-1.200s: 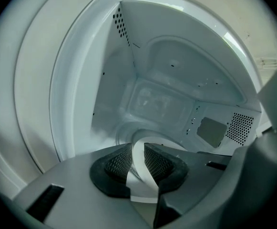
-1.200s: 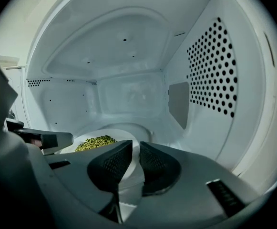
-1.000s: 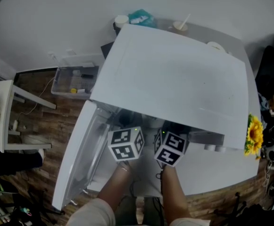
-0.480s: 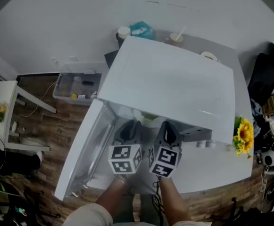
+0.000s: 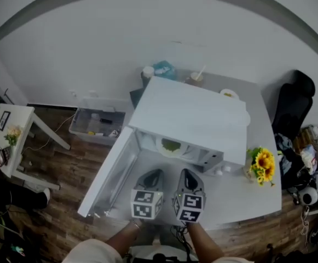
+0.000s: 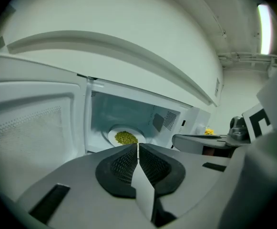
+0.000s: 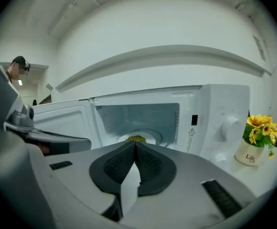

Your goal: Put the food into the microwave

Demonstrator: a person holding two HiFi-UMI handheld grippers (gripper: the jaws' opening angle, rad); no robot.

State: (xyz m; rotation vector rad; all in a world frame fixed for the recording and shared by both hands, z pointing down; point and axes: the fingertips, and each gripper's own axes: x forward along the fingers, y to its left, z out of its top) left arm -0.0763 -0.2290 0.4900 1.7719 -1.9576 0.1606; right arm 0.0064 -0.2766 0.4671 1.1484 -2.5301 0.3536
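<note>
**White microwave standing open, food already inside**

White plastic is filling most of the head view. The microwave [image 5: 191, 119] is sitting on a grey table [image 5: 241, 199], and its door [image 5: 112, 171] is hanging wide open toward 8 o'clock. Inside the cavity a pale plate [image 5: 161, 147] is lying flat. The food [image 5: 171, 145], a small green heap, is resting at the middle of the plate.

The left gripper [image 5: 152, 175] is hovering outside the oven mouth, at 6 o'clock from the plate and well apart from it. Its jaws have just been closing, and in its own view the black pads are meeting edge to edge with nothing between them. The right gripper [image 5: 187, 174] is hanging just beside the left one, at its 3 o'clock, also clear of the opening. Its jaws have just been closing too and are pressing together on nothing. Both grippers are pointing toward 12 o'clock, straight at the open cavity, with the plate showing just above their tips in each gripper view.

A pot of sunflowers [image 5: 261, 166] is standing on the table at 4 o'clock from the microwave. On the wooden floor [image 5: 65, 174] a clear plastic box [image 5: 98, 126] is sitting at 9 o'clock from the microwave.
</note>
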